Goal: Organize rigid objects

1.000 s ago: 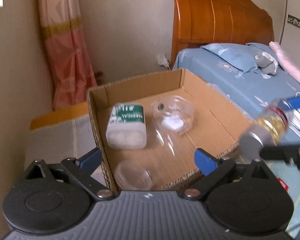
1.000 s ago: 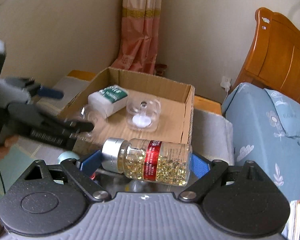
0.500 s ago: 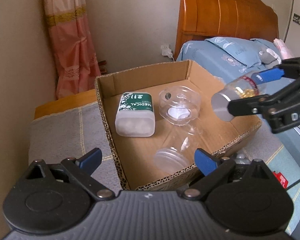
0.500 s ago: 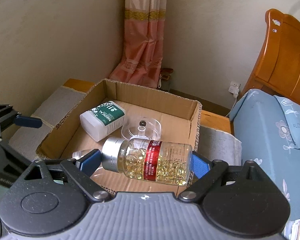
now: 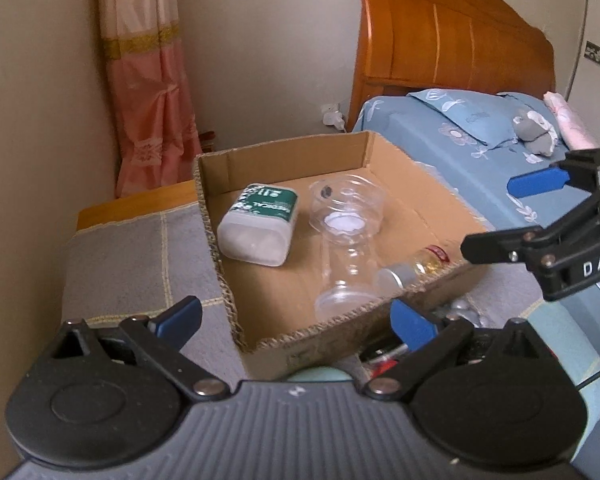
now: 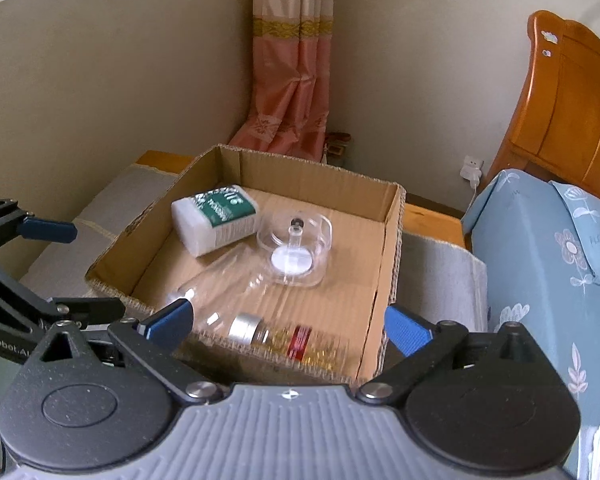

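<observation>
An open cardboard box (image 5: pixel 288 152) (image 6: pixel 392 248) holds a white and green medical container (image 5: pixel 260 224) (image 6: pixel 214 220), a clear round dish with a white disc (image 5: pixel 346 212) (image 6: pixel 296 248), a clear plastic bottle (image 5: pixel 346 280) (image 6: pixel 220 292) and a capsule bottle with silver cap and red label (image 5: pixel 416 270) (image 6: pixel 292 338) lying by the near wall. My right gripper (image 6: pixel 286 322) is open and empty above the capsule bottle; it also shows in the left wrist view (image 5: pixel 492 216). My left gripper (image 5: pixel 296 318) is open and empty before the box.
The box stands on a grey blanket (image 5: pixel 132 264) over a wooden stand. A bed with blue bedding (image 5: pixel 460 144) and a wooden headboard (image 5: pixel 452 48) lies to the right. A pink curtain (image 5: pixel 148 80) hangs in the corner. Small items (image 5: pixel 456 312) lie beside the box.
My right gripper opened and let go of the capsule bottle, which now lies in the box by its near wall. My left gripper drew back a little.
</observation>
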Demonstrator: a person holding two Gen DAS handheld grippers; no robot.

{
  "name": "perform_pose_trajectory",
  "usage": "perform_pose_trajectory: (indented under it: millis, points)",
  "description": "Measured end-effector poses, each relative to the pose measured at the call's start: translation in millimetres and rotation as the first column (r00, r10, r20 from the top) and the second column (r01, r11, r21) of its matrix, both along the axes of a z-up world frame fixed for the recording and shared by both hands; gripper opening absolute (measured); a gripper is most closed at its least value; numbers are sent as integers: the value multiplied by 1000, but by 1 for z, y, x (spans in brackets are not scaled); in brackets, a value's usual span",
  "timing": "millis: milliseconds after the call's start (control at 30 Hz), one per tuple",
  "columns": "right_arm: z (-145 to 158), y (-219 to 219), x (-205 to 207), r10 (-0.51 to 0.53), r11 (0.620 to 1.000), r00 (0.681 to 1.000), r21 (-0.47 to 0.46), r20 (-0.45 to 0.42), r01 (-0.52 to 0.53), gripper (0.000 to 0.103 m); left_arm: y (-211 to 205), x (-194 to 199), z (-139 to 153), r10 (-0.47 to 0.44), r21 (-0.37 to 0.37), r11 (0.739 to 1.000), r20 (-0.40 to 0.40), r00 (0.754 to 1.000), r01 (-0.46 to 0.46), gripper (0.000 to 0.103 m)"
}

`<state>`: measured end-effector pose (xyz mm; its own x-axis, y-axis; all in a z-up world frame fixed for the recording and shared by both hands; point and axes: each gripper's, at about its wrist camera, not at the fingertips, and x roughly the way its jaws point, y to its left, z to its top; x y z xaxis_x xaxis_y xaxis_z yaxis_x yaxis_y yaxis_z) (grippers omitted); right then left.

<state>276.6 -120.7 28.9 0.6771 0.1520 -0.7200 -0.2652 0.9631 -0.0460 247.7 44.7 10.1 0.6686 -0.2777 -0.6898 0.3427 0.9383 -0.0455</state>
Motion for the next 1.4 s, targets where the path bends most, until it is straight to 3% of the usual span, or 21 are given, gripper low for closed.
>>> perform_pose_trajectory:
  millis: [333, 667, 833, 1067, 1200, 1400]
  points:
    - [-32, -24, -60, -55, 997, 998, 61, -17, 56, 103, -17, -39, -10, -65, -22, 998, 9, 998, 65, 101]
    - [-94, -52, -113, -148, 987, 985, 49, -87, 152, 103, -50, -75, -35, -105, 50, 993, 28, 994, 104, 101]
    - [-125, -55, -129, -154, 988, 980, -22, -126, 153, 103, -69, -85, -46, -135, 8, 991, -22, 991, 135, 101]
    - [-128, -59, -134, -120, 993, 989, 3, -90, 121, 103, -98, -88, -66, -133, 23, 991, -70, 989, 135, 101]
    - [-129, -63, -139, -92, 996, 993, 12, -71, 93, 103, -105, -82, -76, -94, -21, 995, -111, 989, 93, 101]
    - [-130, -70, -145, -54, 998, 998, 20, -45, 55, 103, -117, -76, -80, -52, -11, 999, -79, 995, 52, 97]
